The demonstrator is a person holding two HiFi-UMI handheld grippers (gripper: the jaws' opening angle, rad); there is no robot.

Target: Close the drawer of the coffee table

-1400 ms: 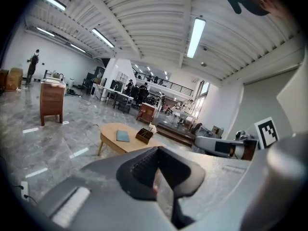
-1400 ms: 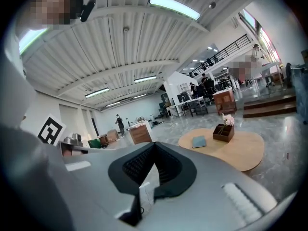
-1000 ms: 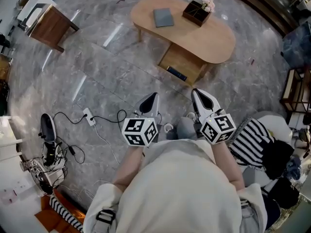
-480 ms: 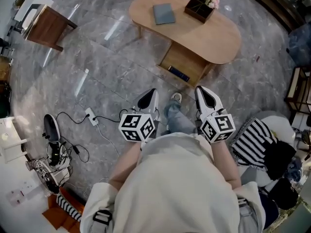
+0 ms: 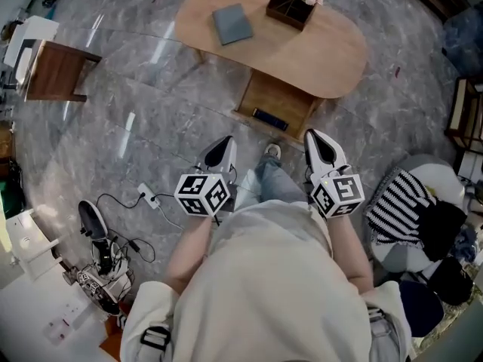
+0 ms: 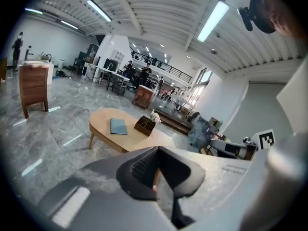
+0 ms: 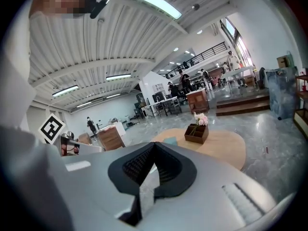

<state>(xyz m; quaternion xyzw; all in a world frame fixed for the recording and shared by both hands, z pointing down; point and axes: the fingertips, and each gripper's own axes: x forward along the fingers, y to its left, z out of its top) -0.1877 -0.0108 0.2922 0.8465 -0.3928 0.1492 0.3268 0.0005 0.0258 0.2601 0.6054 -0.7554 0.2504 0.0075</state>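
Head view: steeply down from overhead. Gripper views: lower, facing forward, some way off. All share coffee table [image 5: 317, 51].

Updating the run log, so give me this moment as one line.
drawer: open | left gripper: shut, empty | right gripper: shut, empty | both short of coffee table, no contact

Glossy grey marble floor [image 5: 136, 104] — ribbed white ceiling [image 6: 144, 4] with strip lights [image 6: 211, 20] overhead.

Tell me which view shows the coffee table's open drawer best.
The head view: it looks down into the drawer, pulled out from under the coffee table, with a dark flat item inside. Both gripper views show only the tabletop; the drawer is hidden there.
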